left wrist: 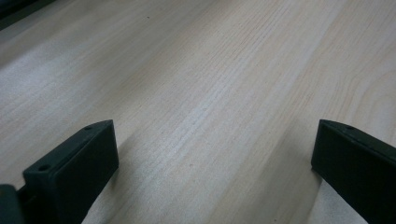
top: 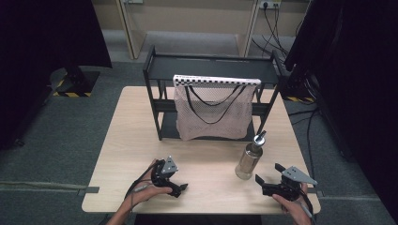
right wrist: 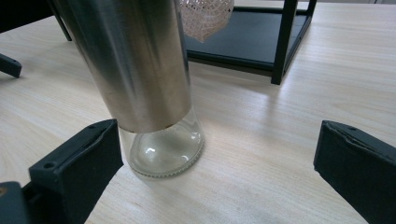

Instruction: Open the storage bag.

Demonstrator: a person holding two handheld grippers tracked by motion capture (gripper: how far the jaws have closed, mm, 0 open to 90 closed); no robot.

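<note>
Two hand-held grippers low over the counter (top: 141,136), both near its front edge. Left hand-held gripper (top: 180,188) left of the bottle (top: 249,159), jaws spread, nothing but bare wood between them. Right hand-held gripper (top: 267,174) just right of the bottle, jaws spread wide, not touching it. Bottle upright, in front of the black rack (top: 159,65), apart from the mesh bag (top: 213,112) hanging there. Seen from the right hand-held gripper: steel sleeve over clear glass base, bottle top cut off, bag mostly out of frame. Contents hard to make out.
</note>
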